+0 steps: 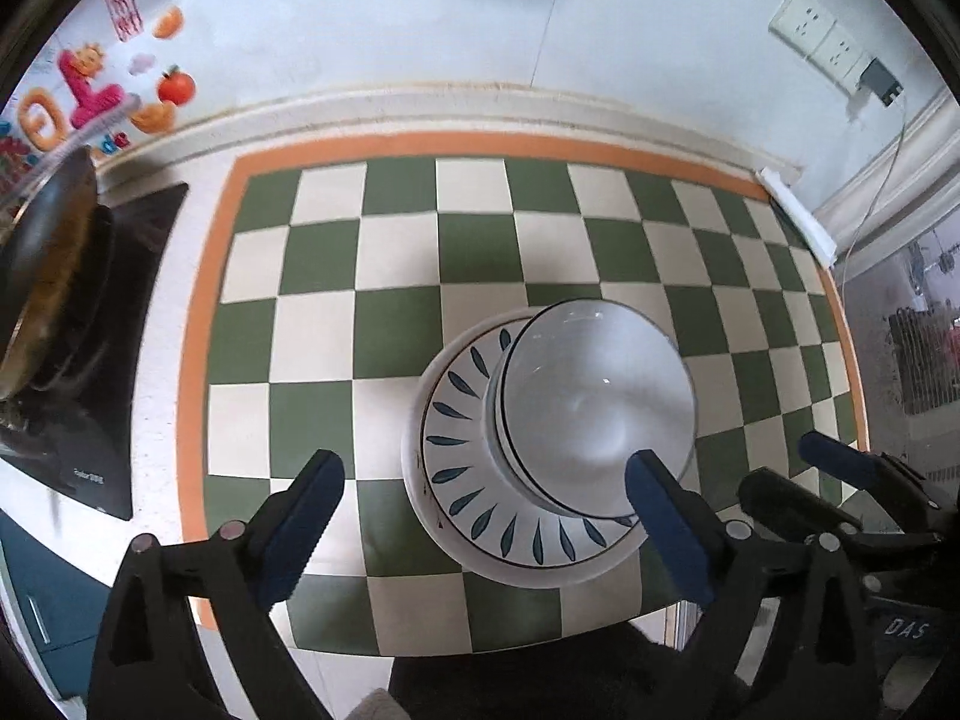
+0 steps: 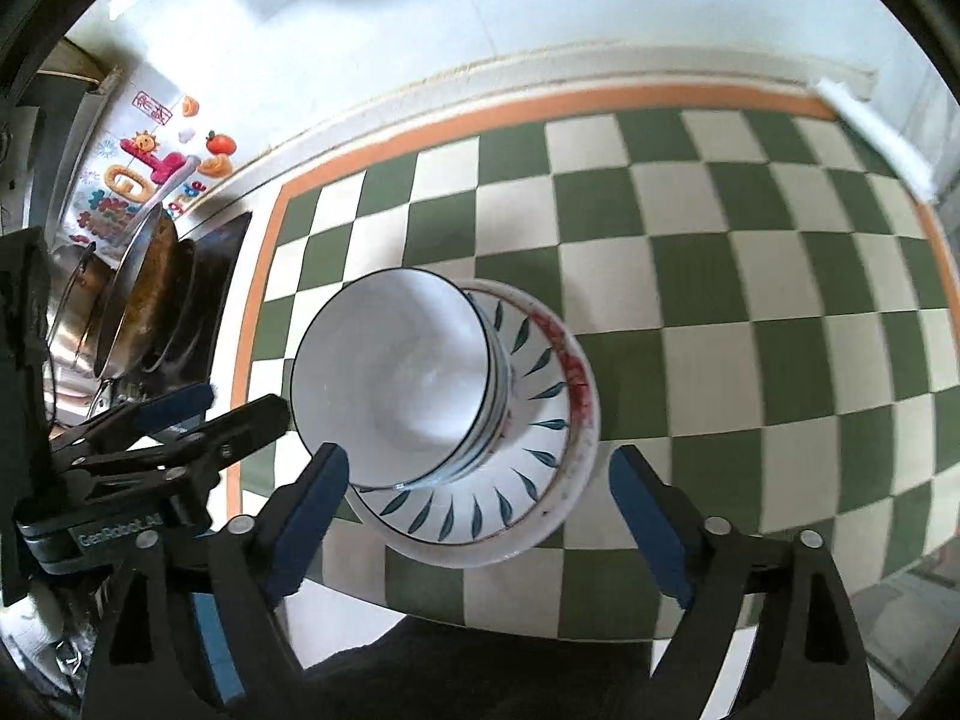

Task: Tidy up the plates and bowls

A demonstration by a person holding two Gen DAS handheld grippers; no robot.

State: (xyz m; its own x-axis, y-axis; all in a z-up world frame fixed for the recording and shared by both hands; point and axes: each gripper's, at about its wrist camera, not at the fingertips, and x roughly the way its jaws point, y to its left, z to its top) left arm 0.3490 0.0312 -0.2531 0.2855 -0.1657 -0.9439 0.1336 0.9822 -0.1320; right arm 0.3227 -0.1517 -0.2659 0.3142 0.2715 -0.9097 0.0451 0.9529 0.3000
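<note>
White bowls (image 1: 594,402) with thin dark rims are nested and stand on a plate with a blue leaf pattern (image 1: 462,480), which lies on other plates near the front of a green-and-cream checkered mat (image 1: 372,276). In the right wrist view the bowls (image 2: 396,372) sit toward the left of the leaf plate (image 2: 534,420), and a red-patterned plate rim (image 2: 576,372) shows under it. My left gripper (image 1: 486,498) is open over the stack. My right gripper (image 2: 480,492) is open and empty just in front of the stack. Each gripper also shows in the other's view.
A pan (image 1: 54,276) stands on a black cooktop (image 1: 108,420) left of the mat. The white wall behind has wall sockets (image 1: 822,36) at right and colourful stickers (image 1: 90,90) at left. The counter's front edge is just below the stack.
</note>
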